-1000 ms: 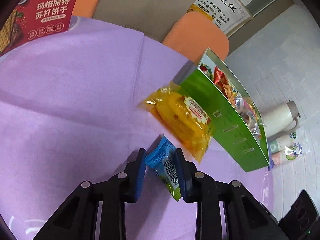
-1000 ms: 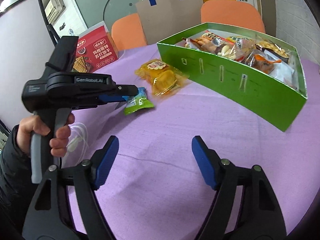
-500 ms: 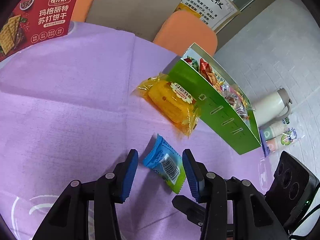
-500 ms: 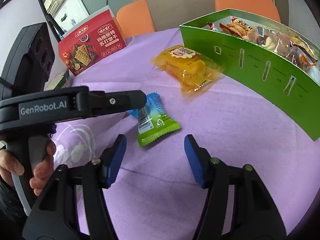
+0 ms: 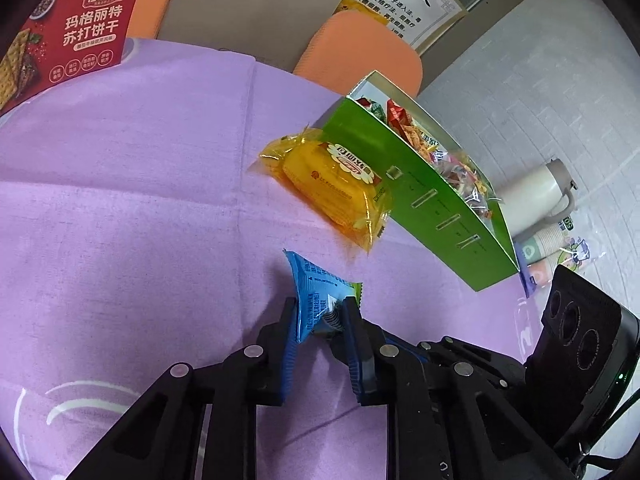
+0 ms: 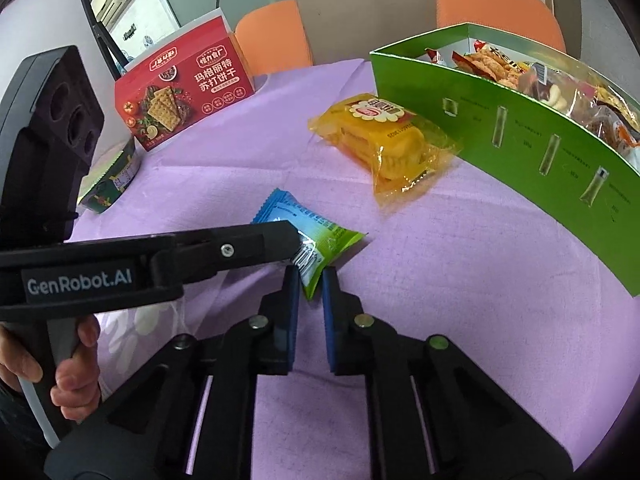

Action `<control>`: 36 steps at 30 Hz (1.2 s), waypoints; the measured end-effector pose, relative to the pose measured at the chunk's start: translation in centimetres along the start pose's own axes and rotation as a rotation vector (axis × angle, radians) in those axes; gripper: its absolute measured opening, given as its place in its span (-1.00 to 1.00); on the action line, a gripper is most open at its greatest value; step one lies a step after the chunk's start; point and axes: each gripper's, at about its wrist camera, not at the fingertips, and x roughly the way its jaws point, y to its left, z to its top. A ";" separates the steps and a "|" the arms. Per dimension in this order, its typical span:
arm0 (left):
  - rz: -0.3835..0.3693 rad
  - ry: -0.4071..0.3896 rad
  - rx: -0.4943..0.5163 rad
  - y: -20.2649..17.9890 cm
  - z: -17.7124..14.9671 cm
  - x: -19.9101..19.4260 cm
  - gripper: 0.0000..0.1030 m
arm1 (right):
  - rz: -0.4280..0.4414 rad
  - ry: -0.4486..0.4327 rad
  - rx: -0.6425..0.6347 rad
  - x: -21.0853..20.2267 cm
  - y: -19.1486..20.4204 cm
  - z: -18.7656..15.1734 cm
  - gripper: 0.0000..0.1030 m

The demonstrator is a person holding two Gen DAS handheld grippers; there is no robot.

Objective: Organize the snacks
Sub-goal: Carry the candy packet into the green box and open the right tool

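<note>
On the purple desk (image 6: 460, 280), both the left tongs (image 5: 320, 312) and right tongs (image 6: 311, 280) were pinched shut on the blue-green snack packet (image 6: 308, 236), near the yellow packet (image 6: 384, 140) and green box (image 6: 520, 140).

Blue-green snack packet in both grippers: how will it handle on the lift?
Blue-green snack packet looks like thin glossy film, so probably light and slippery. It creases where the left gripper pinches, so likely floppy. The right gripper has only a corner, which may slip out.

Wafer pack (image 6: 384, 140) lies just beside snack box (image 6: 520, 120).
</note>
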 end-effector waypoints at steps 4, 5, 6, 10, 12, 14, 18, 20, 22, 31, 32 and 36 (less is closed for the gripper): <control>-0.016 -0.027 0.038 -2.1 -0.1 -1.5 -0.60 | 0.002 -0.067 0.007 -2.5 -0.2 -0.3 -0.77; -0.020 -0.036 0.050 -2.8 0.0 -1.8 -0.60 | -0.002 -0.090 0.013 -3.4 -0.4 -0.3 -0.76; -0.027 -0.048 0.067 -3.6 0.1 -2.2 -0.60 | -0.005 -0.117 0.023 -4.3 -0.6 -0.3 -0.76; -0.067 -0.087 0.133 -7.7 1.4 -2.8 -0.60 | -0.025 -0.227 0.055 -8.0 -2.3 0.3 -0.76; -0.072 -0.097 0.173 -9.9 2.1 -2.5 -0.60 | -0.041 -0.267 0.072 -9.5 -3.4 0.7 -0.76; -0.081 -0.102 0.217 -12.2 2.7 -1.8 -0.60 | -0.063 -0.302 0.091 -10.9 -5.0 1.1 -0.76; -0.135 -0.081 0.264 -16.3 4.2 0.6 -0.60 | -0.106 -0.344 0.133 -13.1 -8.5 1.6 -0.76; -0.149 -0.071 0.289 -18.1 4.7 2.2 -0.60 | -0.131 -0.357 0.159 -13.9 -10.3 1.8 -0.76; -0.145 -0.073 0.327 -19.8 4.8 3.5 -0.60 | -0.158 -0.361 0.174 -14.3 -11.6 1.8 -0.76; -0.125 -0.039 0.347 -20.8 5.6 8.2 -0.31 | -0.253 -0.344 0.170 -13.4 -15.5 1.4 -0.39; -0.112 -0.046 0.343 -20.4 5.5 8.2 -0.18 | -0.261 -0.352 0.159 -13.4 -15.6 1.1 -0.08; -0.073 -0.111 0.287 -18.7 5.2 7.2 0.46 | -0.284 -0.388 0.136 -13.8 -15.3 0.2 0.23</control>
